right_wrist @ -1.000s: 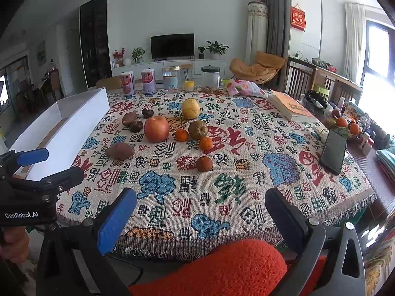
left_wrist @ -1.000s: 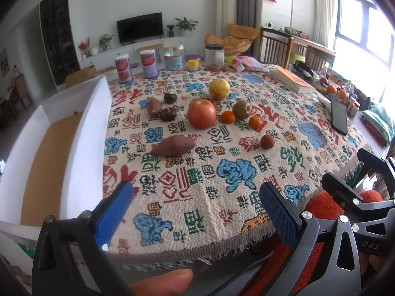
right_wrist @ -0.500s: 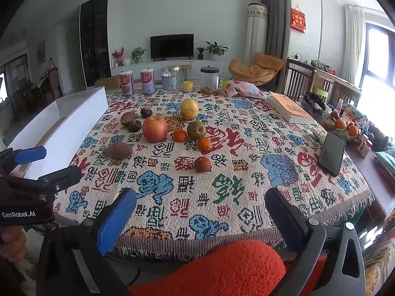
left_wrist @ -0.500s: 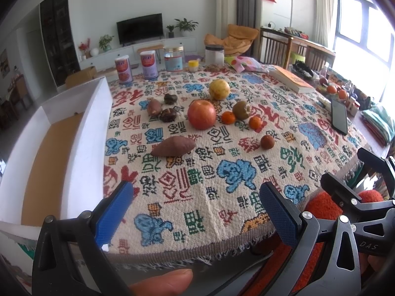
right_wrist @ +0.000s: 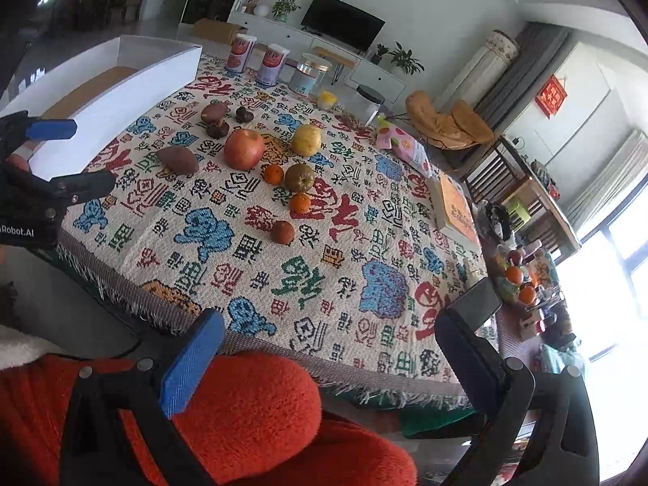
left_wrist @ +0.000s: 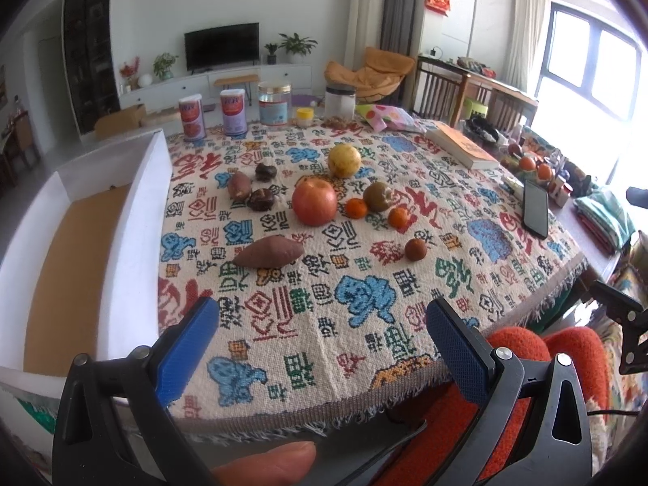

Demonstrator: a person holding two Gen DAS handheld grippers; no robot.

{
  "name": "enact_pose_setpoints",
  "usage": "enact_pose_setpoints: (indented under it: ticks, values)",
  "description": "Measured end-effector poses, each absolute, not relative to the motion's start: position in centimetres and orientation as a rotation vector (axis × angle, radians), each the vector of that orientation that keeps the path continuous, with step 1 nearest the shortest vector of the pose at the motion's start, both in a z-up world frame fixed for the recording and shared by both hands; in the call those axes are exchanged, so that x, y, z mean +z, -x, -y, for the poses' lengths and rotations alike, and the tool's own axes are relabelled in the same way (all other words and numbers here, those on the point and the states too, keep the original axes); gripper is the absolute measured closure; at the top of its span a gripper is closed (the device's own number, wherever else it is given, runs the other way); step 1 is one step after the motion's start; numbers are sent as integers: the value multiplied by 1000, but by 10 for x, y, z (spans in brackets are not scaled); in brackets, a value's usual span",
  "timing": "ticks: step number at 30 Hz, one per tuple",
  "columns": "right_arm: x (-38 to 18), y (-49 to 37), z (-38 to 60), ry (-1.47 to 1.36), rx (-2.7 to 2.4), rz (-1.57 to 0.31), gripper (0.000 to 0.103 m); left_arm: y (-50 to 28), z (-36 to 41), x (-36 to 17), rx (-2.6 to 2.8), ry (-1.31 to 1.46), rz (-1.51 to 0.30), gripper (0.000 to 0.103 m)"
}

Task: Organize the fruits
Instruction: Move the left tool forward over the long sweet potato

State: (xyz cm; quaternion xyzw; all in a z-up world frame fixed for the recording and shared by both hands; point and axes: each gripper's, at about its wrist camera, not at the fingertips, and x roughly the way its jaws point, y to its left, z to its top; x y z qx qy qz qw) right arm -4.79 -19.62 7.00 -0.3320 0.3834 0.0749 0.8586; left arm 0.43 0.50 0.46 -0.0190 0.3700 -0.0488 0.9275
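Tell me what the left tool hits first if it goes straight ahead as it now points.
Probably the sweet potato, lying just left of the open left tool's line; nearer, only bare tablecloth. Depth is uncertain.

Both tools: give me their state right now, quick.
Left tool: open, holding nothing, short of the table edge.
Right tool: open, holding nothing, tilted over the near edge.

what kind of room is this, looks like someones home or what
Most likely a home living and dining room: a television on a low white cabinet, an orange lounge chair, and fruit on a patterned tablecloth.
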Motion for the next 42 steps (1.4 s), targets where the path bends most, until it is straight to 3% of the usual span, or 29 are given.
enact_pose_setpoints:
  ticks: [2,4,12,23,42]
  values:
    - [86,47,203,747,128,-789,0,-6,-1,3,-97,42,-747,1]
    - [89,37,207,626,161,-770,0,-13,1,-5,-76,39,-764,1]
    - [-3,-3,203,28,188,-639,0,-49,-13,-67,28,-11,-818,1]
    - [-28,-7,210,14,129,-667,0,-87,-20,-137,95,1,-980,1]
    - [-30,-6,207,34,109,-671,0,-89,-27,-140,88,67,-1016,0]
